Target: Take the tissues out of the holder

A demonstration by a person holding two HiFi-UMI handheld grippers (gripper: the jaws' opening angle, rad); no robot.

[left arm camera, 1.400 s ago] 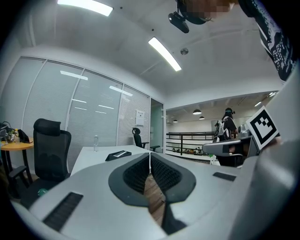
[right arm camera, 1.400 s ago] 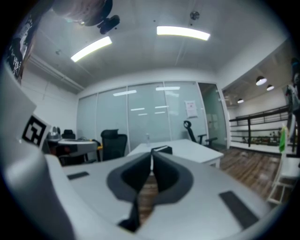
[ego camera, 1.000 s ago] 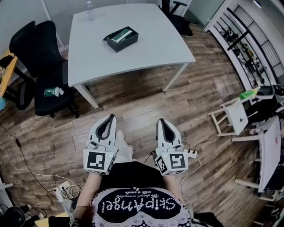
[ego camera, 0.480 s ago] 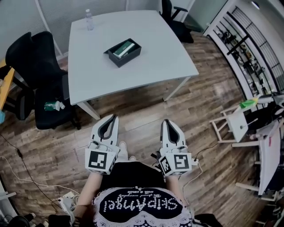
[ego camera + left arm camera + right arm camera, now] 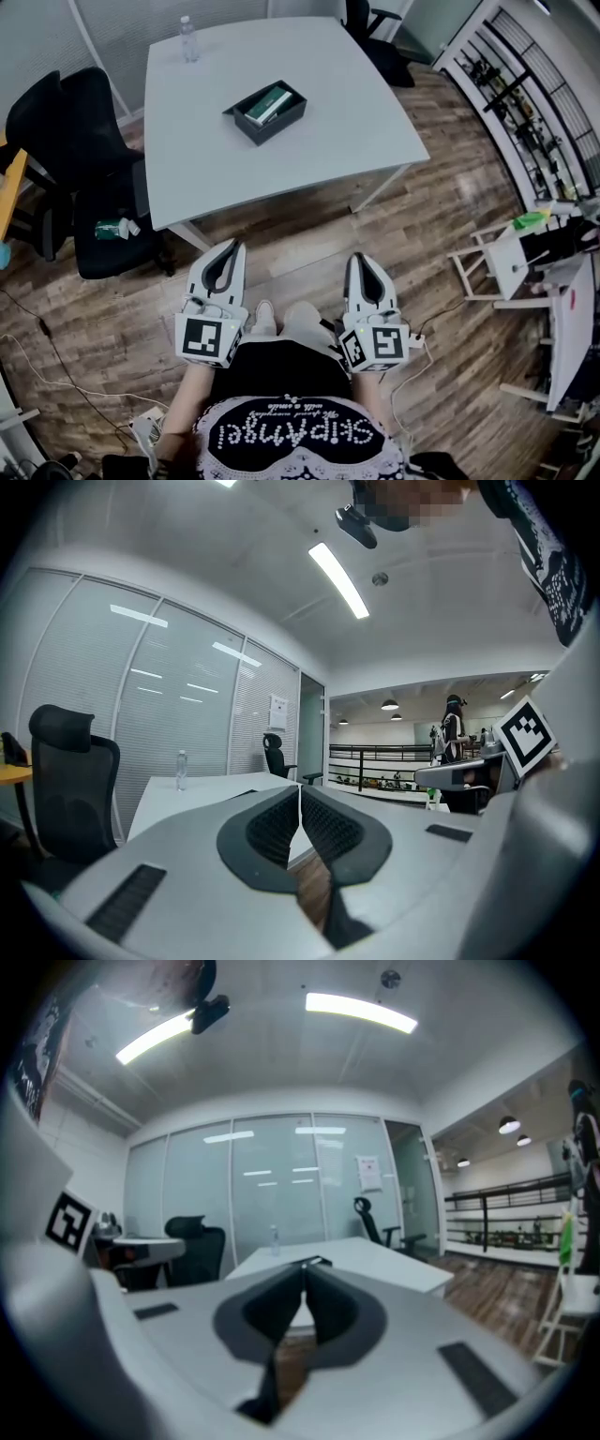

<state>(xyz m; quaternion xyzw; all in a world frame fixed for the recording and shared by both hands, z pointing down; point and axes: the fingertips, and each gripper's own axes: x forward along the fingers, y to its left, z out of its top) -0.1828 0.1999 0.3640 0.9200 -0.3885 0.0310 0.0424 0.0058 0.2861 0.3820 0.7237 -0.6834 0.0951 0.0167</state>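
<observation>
On the counter (image 5: 328,94) well ahead sits the holder (image 5: 246,120), tissues (image 5: 268,104) apparently inside, so the left hand-held gripper (image 5: 232,247) and right hand-held gripper (image 5: 357,260), both closed and empty, should near it before one opens squarely above.

Holder (image 5: 278,127) on table (image 5: 342,122), bottle (image 5: 189,40) behind

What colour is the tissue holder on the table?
Black: the tissue holder shows best in the head view.
</observation>
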